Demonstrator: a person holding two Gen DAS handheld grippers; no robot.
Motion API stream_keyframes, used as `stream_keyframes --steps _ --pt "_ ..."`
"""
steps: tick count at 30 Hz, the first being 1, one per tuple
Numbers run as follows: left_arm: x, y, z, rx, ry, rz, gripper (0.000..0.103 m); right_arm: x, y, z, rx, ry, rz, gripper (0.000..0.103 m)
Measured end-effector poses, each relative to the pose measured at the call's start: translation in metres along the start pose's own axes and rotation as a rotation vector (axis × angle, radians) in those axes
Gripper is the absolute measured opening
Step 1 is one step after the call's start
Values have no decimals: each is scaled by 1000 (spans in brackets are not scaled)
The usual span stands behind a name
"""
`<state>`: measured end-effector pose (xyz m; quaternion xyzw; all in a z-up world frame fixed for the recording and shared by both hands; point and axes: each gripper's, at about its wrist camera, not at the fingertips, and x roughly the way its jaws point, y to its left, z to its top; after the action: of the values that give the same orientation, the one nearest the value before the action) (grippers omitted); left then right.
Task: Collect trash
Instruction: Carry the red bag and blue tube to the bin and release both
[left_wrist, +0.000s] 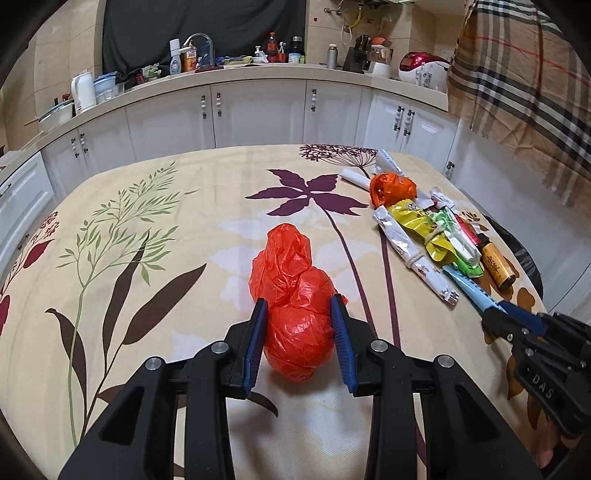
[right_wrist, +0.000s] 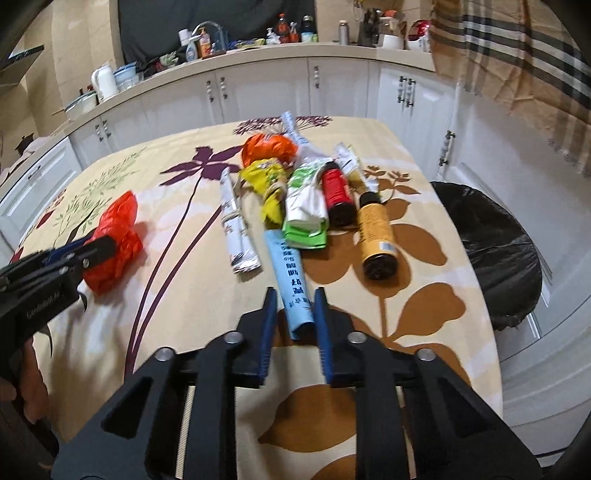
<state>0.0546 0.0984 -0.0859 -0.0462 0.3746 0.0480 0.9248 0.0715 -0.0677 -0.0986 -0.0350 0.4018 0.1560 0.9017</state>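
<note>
A crumpled red plastic bag (left_wrist: 295, 295) lies on the flowered tablecloth (left_wrist: 166, 240), and my left gripper (left_wrist: 299, 301) is shut on its lower lump. The right wrist view shows the same bag (right_wrist: 118, 236) at the left with the left gripper (right_wrist: 99, 243) on it. My right gripper (right_wrist: 295, 293) is closed on the near end of a light blue tube (right_wrist: 290, 273) that lies flat on the table. From the left wrist, the right gripper (left_wrist: 491, 315) appears at the right, at the tube (left_wrist: 469, 288).
Beyond the tube lies a pile: a silver-white wrapper (right_wrist: 236, 229), a yellow wrapper (right_wrist: 267, 184), an orange wrapper ball (right_wrist: 269, 147), a green-white packet (right_wrist: 304, 210), a red bottle (right_wrist: 336, 192) and a yellow bottle (right_wrist: 376, 236). A black-lined bin (right_wrist: 491, 251) stands off the table's right edge.
</note>
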Motion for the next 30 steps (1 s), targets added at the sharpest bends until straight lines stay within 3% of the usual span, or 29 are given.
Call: stream_keyframes --steps 8,19,30 --pt "0 2 1 1 -2 3 35 0 7 -2 -34 -9 6 7" --pt "-16 -7 6 7 -40 -23 35 -34 7 0 -38 -93 17 6" --pt "-24 -63 29 79 -114 -136 35 -60 -57 17 83 -233 -156 6"
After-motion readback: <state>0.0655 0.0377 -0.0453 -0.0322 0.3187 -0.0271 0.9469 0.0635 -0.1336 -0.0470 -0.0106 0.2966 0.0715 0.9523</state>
